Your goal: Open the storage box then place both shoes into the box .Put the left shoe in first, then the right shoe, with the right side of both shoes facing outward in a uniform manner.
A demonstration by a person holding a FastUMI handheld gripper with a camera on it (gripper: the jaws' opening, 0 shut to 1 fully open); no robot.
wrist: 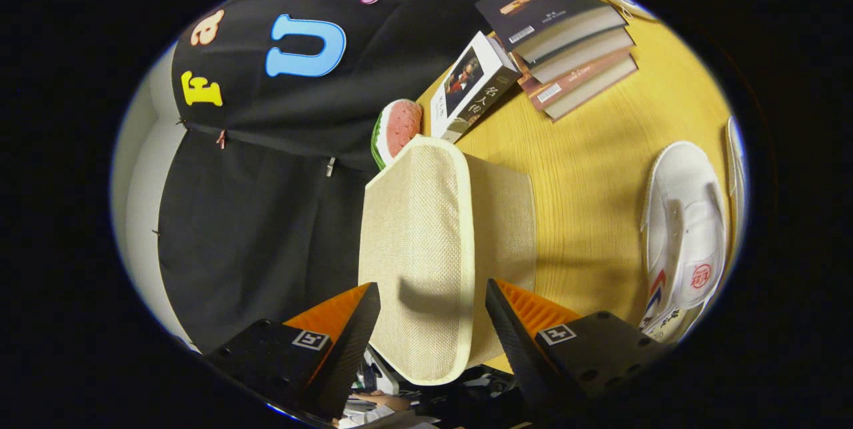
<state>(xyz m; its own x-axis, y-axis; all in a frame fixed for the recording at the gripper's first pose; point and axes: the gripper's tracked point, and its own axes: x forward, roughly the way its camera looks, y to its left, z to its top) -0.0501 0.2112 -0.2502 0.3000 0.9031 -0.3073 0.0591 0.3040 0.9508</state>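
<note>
— Woven beige fabric — that's the storage box [426,242], lid flap raised, sitting between the spread fingers of the gripper [432,322]. Neither finger presses on it.

— Beyond it?

— A watermelon-slice toy [398,128] just behind the flap, then a leaning book [470,86] and a stack of books [566,42] on the yellow wooden table [600,202].

— And the shoes?

— One white shoe [683,236] lies on the table beside the box, apart from it — another white edge [735,162] shows just past it.
</note>
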